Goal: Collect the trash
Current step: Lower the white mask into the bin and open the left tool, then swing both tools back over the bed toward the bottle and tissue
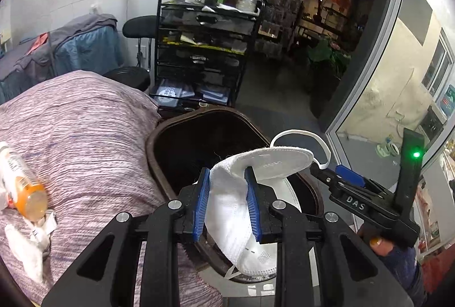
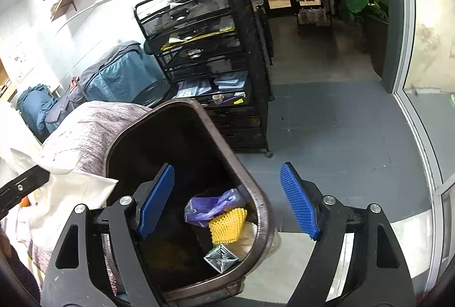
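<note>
In the left wrist view my left gripper (image 1: 227,173) is shut on a white face mask (image 1: 281,162), which it holds over the open mouth of a dark brown trash bin (image 1: 159,136). The mask's ear loop arcs to the right. In the right wrist view my right gripper (image 2: 227,167) stands open above the near right rim of the bin (image 2: 257,201), with nothing between its blue pads. Inside the bin lie a purple plastic bag (image 2: 213,204), a yellow foam net (image 2: 227,224) and a silver wrapper (image 2: 220,258). The white mask (image 2: 74,193) shows at the left edge.
A purple-striped blanket (image 1: 85,122) left of the bin carries a bottle of orange liquid (image 1: 22,184) and crumpled white tissue (image 1: 25,253). A black drawer cart (image 1: 204,51) with bottles on top stands behind the bin. Grey floor (image 2: 327,136) and a glass door (image 1: 384,79) lie to the right.
</note>
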Demonstrator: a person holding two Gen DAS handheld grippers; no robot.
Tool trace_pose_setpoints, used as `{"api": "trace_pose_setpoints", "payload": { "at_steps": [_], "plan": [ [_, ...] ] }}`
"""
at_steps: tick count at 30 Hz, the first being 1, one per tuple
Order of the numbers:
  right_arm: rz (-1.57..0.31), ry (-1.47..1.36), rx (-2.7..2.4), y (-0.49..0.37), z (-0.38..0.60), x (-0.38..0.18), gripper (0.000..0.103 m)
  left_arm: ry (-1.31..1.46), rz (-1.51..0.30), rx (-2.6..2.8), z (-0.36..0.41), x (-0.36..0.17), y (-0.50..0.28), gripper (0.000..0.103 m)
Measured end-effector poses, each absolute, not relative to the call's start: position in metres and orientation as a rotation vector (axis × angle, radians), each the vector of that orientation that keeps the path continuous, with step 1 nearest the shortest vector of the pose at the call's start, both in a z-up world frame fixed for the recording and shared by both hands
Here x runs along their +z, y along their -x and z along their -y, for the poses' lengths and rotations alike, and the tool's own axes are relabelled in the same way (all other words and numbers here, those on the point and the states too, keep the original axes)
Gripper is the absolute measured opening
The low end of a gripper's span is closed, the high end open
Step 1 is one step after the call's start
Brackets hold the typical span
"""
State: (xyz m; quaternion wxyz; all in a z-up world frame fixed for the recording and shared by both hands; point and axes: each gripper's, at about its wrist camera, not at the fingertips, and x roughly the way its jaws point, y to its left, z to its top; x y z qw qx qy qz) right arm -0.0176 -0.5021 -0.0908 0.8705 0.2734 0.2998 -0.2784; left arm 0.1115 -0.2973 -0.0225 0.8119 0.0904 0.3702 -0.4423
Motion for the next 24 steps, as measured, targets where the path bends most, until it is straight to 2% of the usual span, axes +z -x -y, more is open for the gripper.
{"api": "trace_pose_setpoints", "payload": {
  "at_steps": [10,12,14,16,20,24],
  "plan": [
    [-0.626,-0.593,-0.614,0.025,0.512,-0.096,0.077,-0.255,-0.82,-0.937,0.324,-0.038,-0.117,0.027],
    [-0.628,-0.598,-0.622,0.026,0.515,-0.097,0.077,-0.259,-0.826,-0.939,0.326,-0.041,-0.117,0.036],
    [-0.627,-0.6,-0.628,0.028,0.516,-0.097,0.077,-0.262,-0.819,-0.937,0.326,-0.042,-0.116,0.061],
    [-0.626,-0.604,-0.634,0.028,0.518,-0.098,0.078,-0.259,-0.794,-0.93,0.323,-0.041,-0.114,0.075],
    [-0.622,-0.622,-0.639,0.03,0.521,-0.099,0.083,-0.258,-0.766,-0.924,0.322,-0.037,-0.113,0.086],
    [-0.62,-0.622,-0.635,0.029,0.521,-0.099,0.084,-0.254,-0.747,-0.923,0.319,-0.032,-0.11,0.093]
  ]
}}
